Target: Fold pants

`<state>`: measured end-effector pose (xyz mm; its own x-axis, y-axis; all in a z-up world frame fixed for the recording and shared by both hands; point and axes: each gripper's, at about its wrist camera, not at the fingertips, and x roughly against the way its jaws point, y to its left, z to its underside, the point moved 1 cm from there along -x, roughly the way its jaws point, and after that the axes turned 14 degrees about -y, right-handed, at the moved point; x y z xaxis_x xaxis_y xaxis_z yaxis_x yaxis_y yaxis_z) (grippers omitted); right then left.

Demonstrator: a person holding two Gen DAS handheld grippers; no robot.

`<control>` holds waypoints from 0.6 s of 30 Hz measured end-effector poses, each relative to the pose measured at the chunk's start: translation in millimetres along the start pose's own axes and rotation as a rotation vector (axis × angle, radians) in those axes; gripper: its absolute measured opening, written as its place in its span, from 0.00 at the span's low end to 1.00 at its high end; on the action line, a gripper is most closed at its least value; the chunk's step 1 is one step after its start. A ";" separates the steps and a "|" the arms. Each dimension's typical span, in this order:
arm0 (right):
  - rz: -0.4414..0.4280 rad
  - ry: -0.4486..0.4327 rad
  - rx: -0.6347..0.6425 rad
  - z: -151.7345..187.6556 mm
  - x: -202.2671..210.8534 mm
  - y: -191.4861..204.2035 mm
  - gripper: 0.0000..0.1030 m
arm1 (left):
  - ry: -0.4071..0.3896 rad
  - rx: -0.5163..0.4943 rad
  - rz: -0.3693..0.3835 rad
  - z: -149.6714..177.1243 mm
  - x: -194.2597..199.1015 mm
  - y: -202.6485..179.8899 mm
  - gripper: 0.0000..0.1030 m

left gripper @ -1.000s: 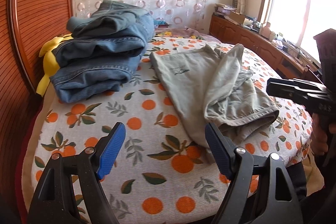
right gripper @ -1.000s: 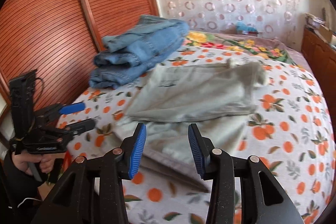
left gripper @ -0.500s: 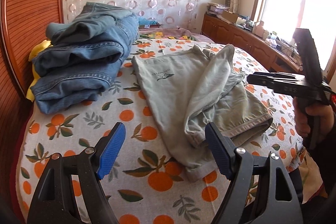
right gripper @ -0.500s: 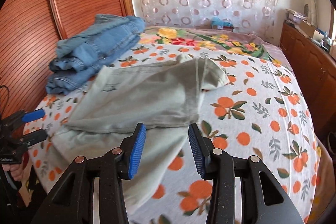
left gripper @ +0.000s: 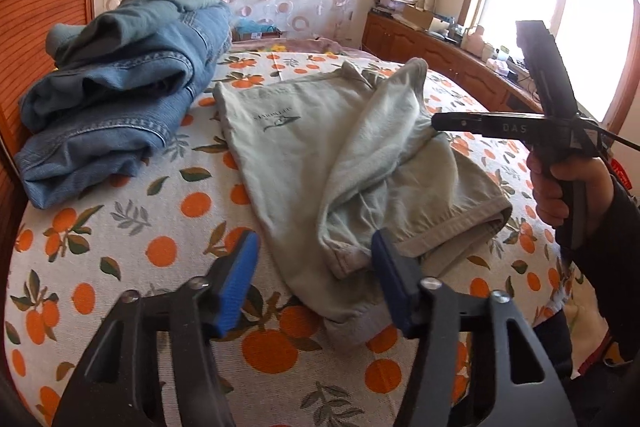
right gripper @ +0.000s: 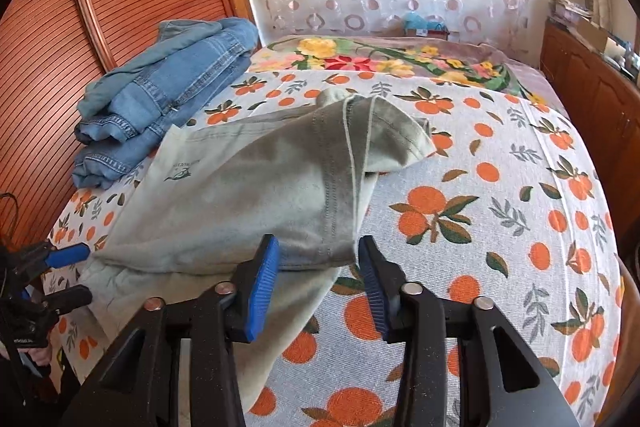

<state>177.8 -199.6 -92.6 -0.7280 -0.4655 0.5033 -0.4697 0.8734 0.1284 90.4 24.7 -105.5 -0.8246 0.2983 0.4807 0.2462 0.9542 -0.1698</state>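
Grey-green pants (left gripper: 304,155) lie loosely folded on the orange-print bedspread (left gripper: 168,251), one leg thrown across the other. My left gripper (left gripper: 314,283) hovers over the cuffs at the near edge; its jaws are closing, the cloth lies below the gap and the blue pads (left gripper: 240,283) do not press on it. My right gripper (right gripper: 318,279) hangs over the folded edge of the pants (right gripper: 256,195), jaws closing, nothing pinched. The right gripper (left gripper: 436,123) also shows from the side, held by a hand (left gripper: 568,183). The left gripper (right gripper: 76,275) appears at the pants' far left end.
A stack of folded blue jeans (left gripper: 120,99) sits on the bed by the slatted wooden panel (right gripper: 80,27). A floral blanket (right gripper: 380,59) covers the far end. A wooden cabinet (left gripper: 440,47) with clutter runs under the window. Bare bedspread (right gripper: 500,207) lies right of the pants.
Both grippers have moved in over the pants and sit lower. The left gripper's jaws have narrowed. The right gripper has slid along the pants' edge.
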 end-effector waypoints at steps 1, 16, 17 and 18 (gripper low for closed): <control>-0.005 0.002 0.002 0.1 -1.0 0.6 0.31 | 0.001 0.001 0.007 0.1 0.3 -0.6 0.47; -0.075 -0.106 0.113 -45.5 1.2 24.8 0.08 | -0.008 0.032 0.057 0.3 3.8 1.4 0.17; -0.083 -0.112 0.126 -52.4 -2.4 29.3 0.08 | -0.009 0.037 0.059 -0.2 4.9 2.5 0.17; -0.091 -0.118 0.139 -58.6 -6.6 34.4 0.08 | -0.009 0.043 0.062 0.0 5.9 3.0 0.16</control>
<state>195.7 -158.1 -41.4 -0.7290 -0.5624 0.3902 -0.5950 0.8025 0.0451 86.3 29.4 -103.2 -0.8130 0.3565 0.4604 0.2751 0.9320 -0.2358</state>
